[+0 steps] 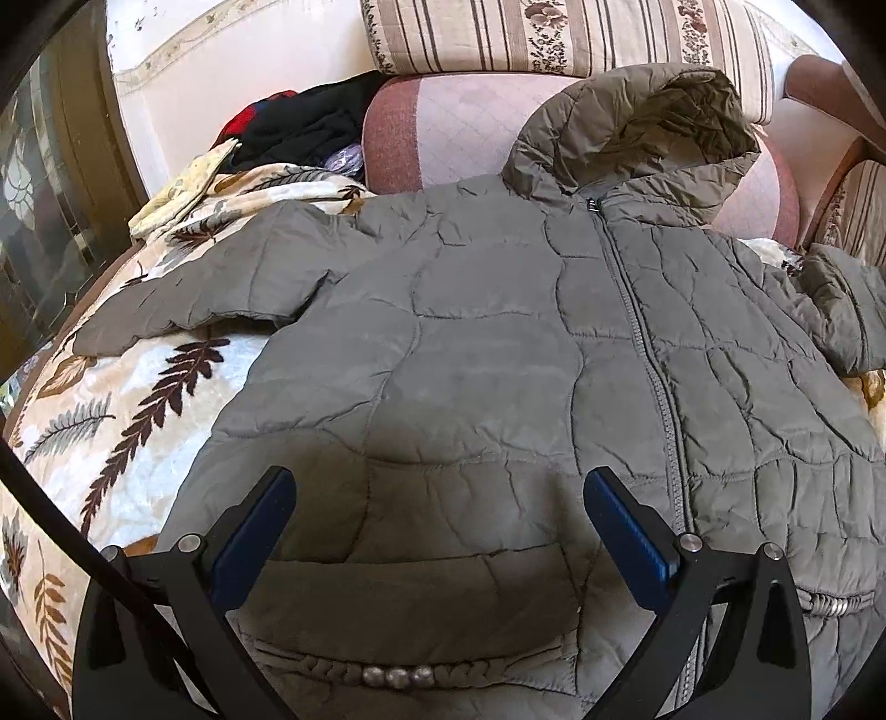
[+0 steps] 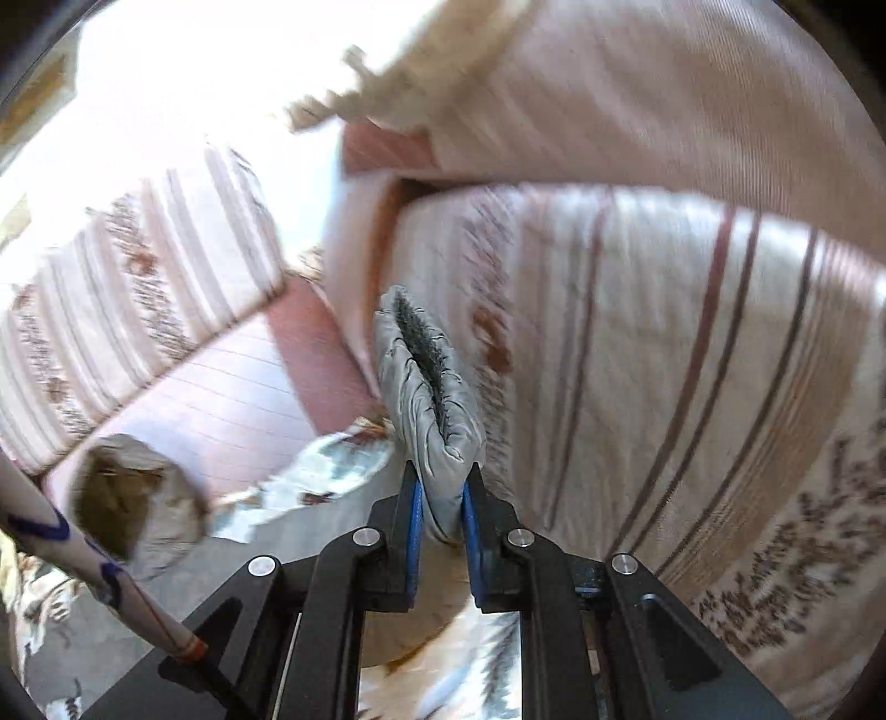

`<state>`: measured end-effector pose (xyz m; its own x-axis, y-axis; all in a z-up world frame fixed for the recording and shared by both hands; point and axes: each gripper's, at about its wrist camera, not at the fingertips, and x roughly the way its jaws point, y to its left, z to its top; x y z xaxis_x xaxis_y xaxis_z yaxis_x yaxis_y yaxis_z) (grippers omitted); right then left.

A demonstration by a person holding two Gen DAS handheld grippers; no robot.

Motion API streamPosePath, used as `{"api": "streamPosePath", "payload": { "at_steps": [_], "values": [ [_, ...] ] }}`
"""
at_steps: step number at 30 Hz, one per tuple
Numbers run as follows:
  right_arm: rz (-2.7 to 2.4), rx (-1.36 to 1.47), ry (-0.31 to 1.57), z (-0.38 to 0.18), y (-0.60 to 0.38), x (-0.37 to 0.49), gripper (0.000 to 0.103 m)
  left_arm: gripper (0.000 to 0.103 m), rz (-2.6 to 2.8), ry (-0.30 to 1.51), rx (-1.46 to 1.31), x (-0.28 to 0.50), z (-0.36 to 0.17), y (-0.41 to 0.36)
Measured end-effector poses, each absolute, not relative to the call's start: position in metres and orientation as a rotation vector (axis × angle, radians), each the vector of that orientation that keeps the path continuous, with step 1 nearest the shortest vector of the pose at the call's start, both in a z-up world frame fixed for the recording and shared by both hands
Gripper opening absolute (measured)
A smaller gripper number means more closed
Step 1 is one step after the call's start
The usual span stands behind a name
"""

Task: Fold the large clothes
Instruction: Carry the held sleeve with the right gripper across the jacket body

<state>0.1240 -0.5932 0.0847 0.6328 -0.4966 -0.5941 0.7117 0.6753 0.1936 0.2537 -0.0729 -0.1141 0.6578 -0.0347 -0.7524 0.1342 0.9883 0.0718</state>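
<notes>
two grippers: left gripper (image 1: pixel 440 482) open over quilted jacket (image 1: pixel 498 360), right gripper (image 2: pixel 442 487) pinching its puffy cuff (image 2: pixel 426 382).

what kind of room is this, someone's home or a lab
Most likely a home living room or bedroom: striped floral cushions stand behind a leaf-print blanket, a grey puffer jacket lies spread on the blanket, and more clothes are piled behind.

a home sitting room: striped floral sofa cushions (image 1: pixel 554 33), a leaf-print blanket (image 1: pixel 138 399) and heaped clothes (image 1: pixel 310 124).
</notes>
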Motion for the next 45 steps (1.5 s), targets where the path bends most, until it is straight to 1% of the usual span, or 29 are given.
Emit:
{"api": "streamPosePath", "payload": {
  "at_steps": [7,12,17,21,24,31,35,36,38,39,42,43,44,45],
  "values": [
    [-0.561,0.393,0.483,0.140,-0.514,0.133,0.014,0.103,-0.085,0.790,0.086,0.244,-0.096,-0.055],
    [-0.396,0.377,0.472,0.151,-0.444,0.163,0.014,0.103,-0.069,0.782,0.052,0.244,-0.090,-0.038],
    [-0.200,0.341,0.508,0.138,-0.355,0.209,0.014,0.103,-0.046,0.779,0.017,0.245,-0.087,-0.020],
    [-0.068,0.316,0.566,0.111,-0.292,0.246,0.014,0.103,-0.030,0.776,0.006,0.245,-0.086,-0.011],
    [0.002,0.313,0.617,0.076,-0.252,0.274,0.014,0.103,-0.016,0.779,-0.003,0.246,-0.087,-0.006],
    [0.082,0.378,0.798,-0.046,-0.185,0.333,0.014,0.103,0.013,0.793,-0.014,0.252,-0.093,0.005],
    [0.111,0.383,0.852,-0.088,-0.165,0.354,0.014,0.103,0.023,0.802,-0.030,0.258,-0.096,0.009],
    [0.121,0.386,0.869,-0.094,-0.162,0.357,0.015,0.103,0.025,0.802,-0.030,0.259,-0.096,0.009],
    [0.194,0.417,0.934,-0.105,-0.157,0.367,0.030,0.103,0.025,0.800,-0.031,0.262,-0.096,0.008],
    [0.226,0.422,0.945,-0.106,-0.156,0.367,0.033,0.103,0.024,0.796,-0.031,0.264,-0.096,0.007],
    [0.310,0.417,0.879,-0.089,-0.164,0.353,0.035,0.103,0.029,0.775,-0.027,0.270,-0.094,0.005],
    [0.321,0.419,0.847,-0.080,-0.172,0.347,0.041,0.103,0.026,0.768,-0.032,0.273,-0.094,0.004],
    [0.300,0.414,0.810,-0.071,-0.182,0.342,0.049,0.103,0.022,0.764,-0.036,0.277,-0.093,0.002],
    [0.266,0.407,0.783,-0.066,-0.194,0.337,0.053,0.103,0.018,0.764,-0.035,0.280,-0.093,0.001]
  ]
}}
